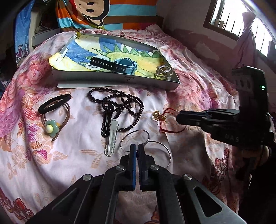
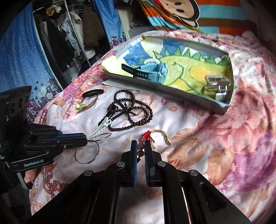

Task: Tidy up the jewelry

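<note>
A bed (image 1: 189, 56) covered with a pink floral bedspread (image 1: 43, 155) carries everything, with a striped cartoon-monkey pillow (image 1: 96, 12) at its far end and a window (image 1: 241, 19) on the wall beyond the right side.

The left hand-held gripper (image 1: 136, 146) has its jaws almost together, pinched on the silver hoop rings (image 1: 138, 141) where the two thin hoops meet. Just ahead and left of its tips lie a white hair clip (image 1: 112, 137) and a black hair clip (image 1: 107, 120), both touching the dark bead necklace (image 1: 120, 105) coiled ahead of them. Further left sit a black hair tie (image 1: 54, 103) and a brown hair tie with a flower charm (image 1: 51, 128).

The right hand-held gripper (image 2: 139, 146) is narrowly open, its jaws standing either side of a red cord bracelet (image 2: 141, 146) strung with pinkish beads; whether the pads actually press the beads I cannot tell. A gold chain (image 2: 163, 136) trails ahead and right of its tips.

Well ahead of both rests a shallow grey box (image 1: 112, 77) lined with a dinosaur drawing, holding a blue watch (image 1: 126, 66) with a black strap and a silver claw clip (image 1: 163, 70) in its right corner.
</note>
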`<state>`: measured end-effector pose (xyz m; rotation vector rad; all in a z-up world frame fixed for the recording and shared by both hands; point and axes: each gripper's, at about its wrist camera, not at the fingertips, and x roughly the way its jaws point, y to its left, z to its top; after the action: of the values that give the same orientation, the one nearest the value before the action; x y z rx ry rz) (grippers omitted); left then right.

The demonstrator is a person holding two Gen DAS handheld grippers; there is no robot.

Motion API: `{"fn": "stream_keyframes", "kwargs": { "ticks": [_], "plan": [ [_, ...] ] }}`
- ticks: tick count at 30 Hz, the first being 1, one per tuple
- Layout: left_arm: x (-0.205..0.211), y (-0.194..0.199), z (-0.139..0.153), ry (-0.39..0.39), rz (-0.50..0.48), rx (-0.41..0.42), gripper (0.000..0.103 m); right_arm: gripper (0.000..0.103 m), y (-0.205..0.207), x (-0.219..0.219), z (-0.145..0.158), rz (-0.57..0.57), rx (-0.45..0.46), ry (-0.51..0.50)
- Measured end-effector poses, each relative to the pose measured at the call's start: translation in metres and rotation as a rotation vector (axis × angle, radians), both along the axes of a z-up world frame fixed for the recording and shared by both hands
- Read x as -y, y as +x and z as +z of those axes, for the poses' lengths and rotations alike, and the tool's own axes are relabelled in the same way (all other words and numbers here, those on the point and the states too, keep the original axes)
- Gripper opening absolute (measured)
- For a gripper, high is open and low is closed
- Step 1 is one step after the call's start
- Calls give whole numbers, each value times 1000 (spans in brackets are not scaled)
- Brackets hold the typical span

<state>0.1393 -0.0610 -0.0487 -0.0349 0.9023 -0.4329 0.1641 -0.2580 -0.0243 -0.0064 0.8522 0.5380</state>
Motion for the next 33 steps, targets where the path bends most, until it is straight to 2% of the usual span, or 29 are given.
{"fn": "stream_keyframes", "kwargs": {
  "ticks": [13, 17, 22, 27, 33],
  "plan": [
    [-2, -12, 22, -90, -16, 92, 2, 7, -21, 24, 38, -46, 132, 0],
    [0, -12, 19, -83, -18, 84, 2, 7, -20, 27, 38, -65, 134, -18],
    [1, -13, 18, -82, -22, 81, 2, 7, -19, 37, 49, -123, 203, -88],
    [1, -14, 18, -82, -21, 84, 2, 7, -18, 51, 62, -168, 234, -75],
    [2, -15, 17, -80, -20, 83, 2, 7, -27, 52, 78, -160, 290, -51]
  ]
}}
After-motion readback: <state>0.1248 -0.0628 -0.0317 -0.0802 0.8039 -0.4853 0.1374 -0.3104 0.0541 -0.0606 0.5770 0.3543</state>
